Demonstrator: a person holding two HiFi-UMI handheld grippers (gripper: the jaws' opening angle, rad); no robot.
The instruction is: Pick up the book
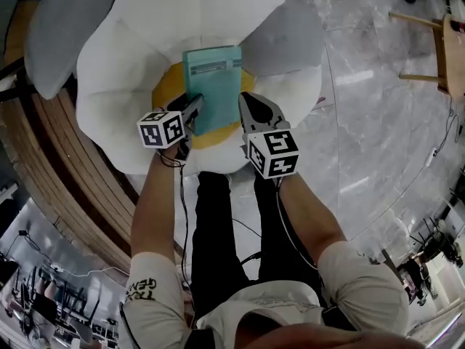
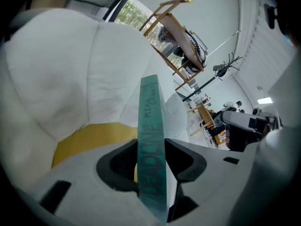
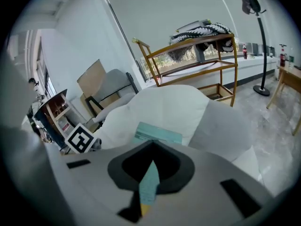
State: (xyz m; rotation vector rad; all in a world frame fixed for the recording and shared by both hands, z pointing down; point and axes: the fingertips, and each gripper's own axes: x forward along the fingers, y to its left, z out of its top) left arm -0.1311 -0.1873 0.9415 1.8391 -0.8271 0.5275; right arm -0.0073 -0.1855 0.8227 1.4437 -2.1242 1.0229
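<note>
Clamping the teal paperback book [image 1: 214,78] across its spine, the firmest edge to lift by, the left gripper [image 1: 195,109] holds it over the yellow middle of the white flower-shaped cushion [image 1: 123,64] at upper centre, while the right gripper [image 1: 247,109], jaws drawn together, apparently steadies the opposite edge.

Bright, even light, fisheye bending and dark vignetted corners; the book [image 2: 151,164] blurs close to the lens.

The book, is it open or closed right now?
Closed. In the head view the book shows one flat teal cover, and the left gripper clamps across its spine.
</note>
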